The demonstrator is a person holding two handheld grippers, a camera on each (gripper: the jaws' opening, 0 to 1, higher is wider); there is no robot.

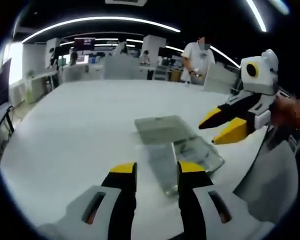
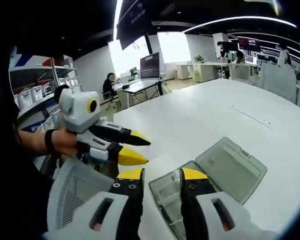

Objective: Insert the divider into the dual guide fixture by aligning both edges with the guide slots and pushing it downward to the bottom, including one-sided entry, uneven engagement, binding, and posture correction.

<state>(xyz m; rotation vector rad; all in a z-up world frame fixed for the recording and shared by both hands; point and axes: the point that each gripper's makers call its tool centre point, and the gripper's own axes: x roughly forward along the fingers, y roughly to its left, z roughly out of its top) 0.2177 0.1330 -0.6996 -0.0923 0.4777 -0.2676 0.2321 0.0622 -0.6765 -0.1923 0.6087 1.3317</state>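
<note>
A clear plastic case [image 1: 190, 152] lies open on the white table, its lid [image 1: 160, 127] folded flat beside it. The inner walls of the case are too blurred to tell apart. My left gripper [image 1: 157, 170] hovers just short of the case's near end, open with nothing between its fingers. My right gripper [image 1: 217, 129] comes in from the right, open, above the case's far side. In the right gripper view the case [image 2: 165, 197] sits right behind my right gripper [image 2: 162, 175], the lid [image 2: 232, 167] lies to its right, and the left gripper [image 2: 137, 149] is held by a hand at left.
The white table [image 1: 90, 120] stretches wide around the case. A mesh chair back [image 2: 75, 187] stands at the table's edge near the left gripper. A person in white [image 1: 197, 57] stands beyond the far end, with desks and shelving behind.
</note>
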